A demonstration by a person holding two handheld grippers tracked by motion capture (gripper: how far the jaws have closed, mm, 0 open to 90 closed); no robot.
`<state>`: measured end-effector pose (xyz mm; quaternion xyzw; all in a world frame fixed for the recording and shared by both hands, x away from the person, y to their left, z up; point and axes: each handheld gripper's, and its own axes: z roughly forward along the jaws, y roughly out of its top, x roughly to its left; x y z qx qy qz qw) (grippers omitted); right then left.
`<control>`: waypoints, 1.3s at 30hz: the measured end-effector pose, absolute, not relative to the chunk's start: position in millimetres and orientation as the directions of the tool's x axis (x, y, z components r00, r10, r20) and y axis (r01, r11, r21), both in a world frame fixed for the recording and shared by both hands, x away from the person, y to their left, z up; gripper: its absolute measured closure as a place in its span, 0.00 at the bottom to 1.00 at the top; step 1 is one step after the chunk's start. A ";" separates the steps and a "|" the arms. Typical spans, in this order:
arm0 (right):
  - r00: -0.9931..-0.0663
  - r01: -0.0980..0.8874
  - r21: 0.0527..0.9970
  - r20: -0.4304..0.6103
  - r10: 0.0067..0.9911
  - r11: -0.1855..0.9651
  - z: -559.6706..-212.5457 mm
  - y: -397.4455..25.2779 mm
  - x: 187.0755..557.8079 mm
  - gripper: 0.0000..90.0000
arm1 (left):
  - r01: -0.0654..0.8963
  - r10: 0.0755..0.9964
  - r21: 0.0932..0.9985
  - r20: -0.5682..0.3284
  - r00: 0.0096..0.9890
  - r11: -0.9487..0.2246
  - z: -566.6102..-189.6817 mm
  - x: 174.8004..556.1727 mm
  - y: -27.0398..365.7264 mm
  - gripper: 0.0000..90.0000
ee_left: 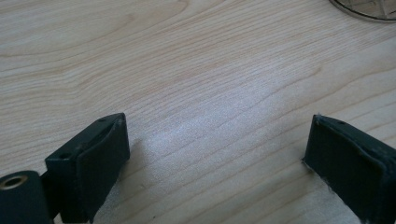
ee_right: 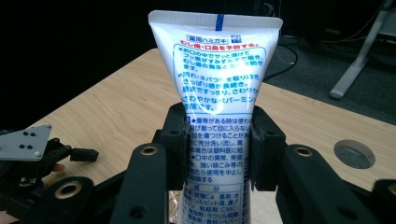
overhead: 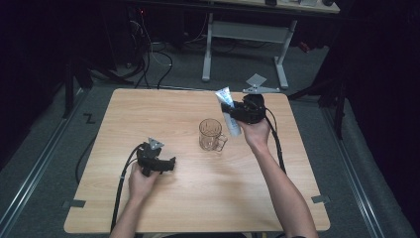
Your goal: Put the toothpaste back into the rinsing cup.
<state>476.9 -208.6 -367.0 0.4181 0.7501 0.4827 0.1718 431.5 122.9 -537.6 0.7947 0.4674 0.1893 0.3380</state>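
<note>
Plainly, white tube [ee_right: 217, 98] bears blue Japanese print.

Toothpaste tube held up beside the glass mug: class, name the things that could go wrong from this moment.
1. The right tongs pinch the toothpaste tube by its soft sides, so it may slip or twist.
2. The tube hangs close to the glass mug; a misjudged descent could strike the rim and tip the mug.
3. The left tongs rest open on the table, away from the mug, so nothing steadies it.

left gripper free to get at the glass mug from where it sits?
Probably yes: the left gripper is open and holds nothing, with bare table between it and the glass mug. The right gripper holds its tube beyond.
</note>
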 end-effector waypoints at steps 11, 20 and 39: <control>-0.599 0.461 0.867 0.145 0.787 0.191 -375.2 -192.6 486.9 0.72 | 0.614 0.871 0.714 -0.013 0.491 -0.336 -537.5 431.2 122.9 0.08; -0.617 0.453 0.867 0.136 0.775 0.208 -381.8 -178.3 492.9 0.71 | 0.615 0.871 0.714 -0.013 0.492 -0.336 -537.5 431.2 123.0 0.08; -0.629 0.433 0.874 0.119 0.769 0.219 -387.2 -159.2 501.0 0.71 | 0.614 0.871 0.713 -0.012 0.492 -0.337 -537.5 431.3 123.0 0.08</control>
